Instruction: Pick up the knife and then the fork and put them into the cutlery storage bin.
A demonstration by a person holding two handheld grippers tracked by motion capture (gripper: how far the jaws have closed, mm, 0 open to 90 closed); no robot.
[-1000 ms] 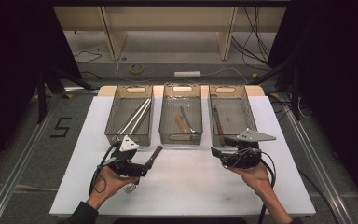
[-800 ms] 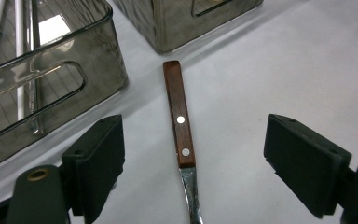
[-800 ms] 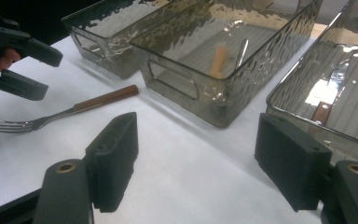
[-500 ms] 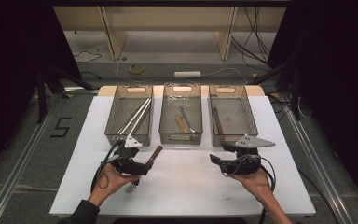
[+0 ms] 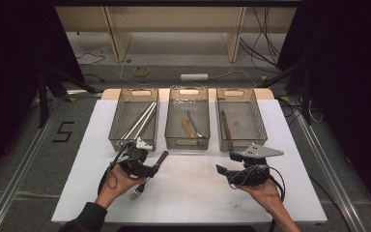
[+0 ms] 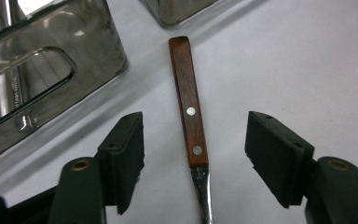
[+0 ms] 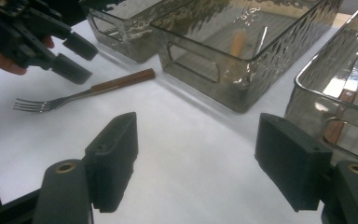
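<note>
Closing in on the fork (image 5: 147, 175), the left gripper (image 5: 149, 170) sits low over the table (image 5: 198, 193) near its front-left corner. Its jaws have just been narrowing and now straddle the fork's wooden handle (image 6: 188, 102) — in the left gripper view a gap remains on both sides, so the pads are not yet pressing and nothing is held. The fork lies flat on the table, tines toward the front edge, handle end pointing at the left bin (image 5: 134, 118). This narrowing suggests that the grasp is under way and lifting comes next. The right gripper (image 5: 222, 170) hovers near the front-right area, jaws wide apart and empty. Farther back — along the rear edge — stand the middle bin (image 5: 188, 121) and the right bin (image 5: 239, 121), each with utensils inside.
</note>
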